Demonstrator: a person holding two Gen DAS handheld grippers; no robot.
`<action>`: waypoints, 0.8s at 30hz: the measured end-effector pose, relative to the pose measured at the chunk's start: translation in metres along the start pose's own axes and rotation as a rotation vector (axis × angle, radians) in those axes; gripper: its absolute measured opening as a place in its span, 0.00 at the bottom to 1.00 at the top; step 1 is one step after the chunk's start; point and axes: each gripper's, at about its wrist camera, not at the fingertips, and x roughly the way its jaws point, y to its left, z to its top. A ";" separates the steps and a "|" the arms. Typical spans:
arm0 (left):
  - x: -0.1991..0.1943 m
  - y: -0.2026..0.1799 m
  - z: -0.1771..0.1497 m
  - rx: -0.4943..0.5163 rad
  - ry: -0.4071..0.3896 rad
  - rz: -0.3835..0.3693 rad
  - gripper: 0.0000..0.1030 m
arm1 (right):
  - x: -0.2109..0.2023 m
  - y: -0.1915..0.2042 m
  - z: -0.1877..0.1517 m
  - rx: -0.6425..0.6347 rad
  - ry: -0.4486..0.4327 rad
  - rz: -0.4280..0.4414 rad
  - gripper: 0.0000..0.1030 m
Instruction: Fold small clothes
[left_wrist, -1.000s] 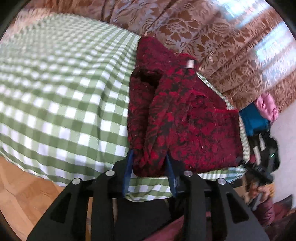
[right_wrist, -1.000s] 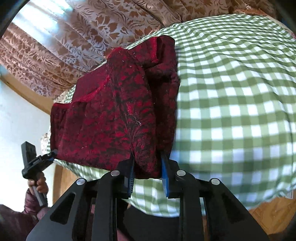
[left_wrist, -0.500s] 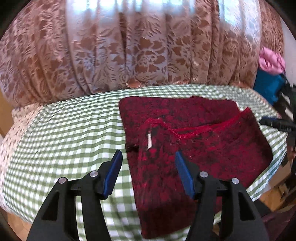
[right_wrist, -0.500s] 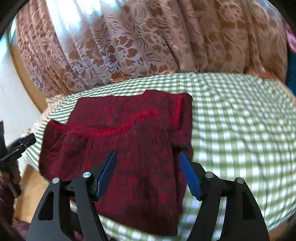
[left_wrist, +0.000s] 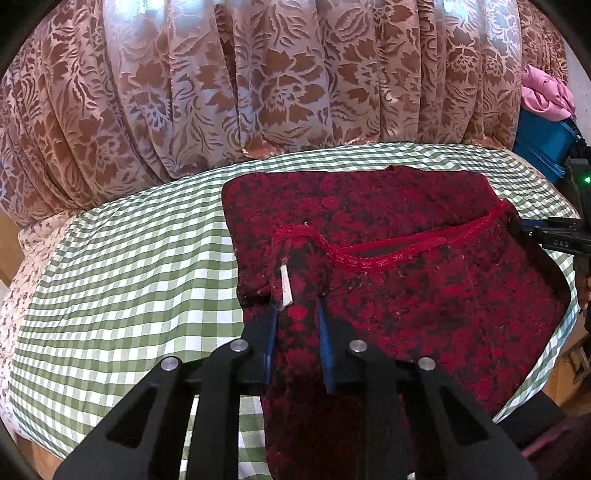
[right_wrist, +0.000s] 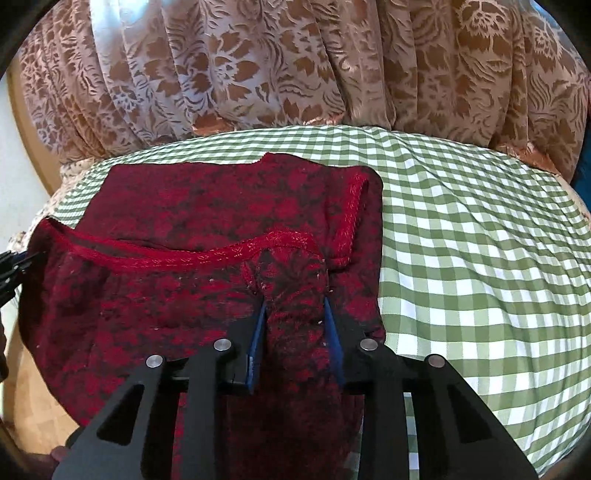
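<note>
Dark red patterned garment (left_wrist: 424, 295) lies on the green checked worktop (left_wrist: 129, 277) before the curtain (left_wrist: 258, 92). Half a second ago both tongs gaped above it. Now the left tongs (left_wrist: 295, 321) and right tongs (right_wrist: 293, 317) have just closed, each clamped on a bunched fold.

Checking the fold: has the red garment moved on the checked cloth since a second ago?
Yes. The red garment now lies spread flatter across the checked cloth below the curtain, no longer bunched; the left gripper and right gripper have just been closing on it.
</note>
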 end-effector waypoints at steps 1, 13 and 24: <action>0.000 0.000 0.000 0.000 -0.002 0.004 0.17 | 0.000 0.000 0.001 0.004 0.001 0.001 0.28; -0.025 -0.004 -0.001 -0.012 -0.043 0.028 0.16 | -0.008 0.004 0.001 -0.012 -0.014 -0.013 0.23; -0.054 0.001 -0.004 -0.059 -0.097 -0.001 0.15 | -0.053 0.010 0.003 0.023 -0.095 0.024 0.18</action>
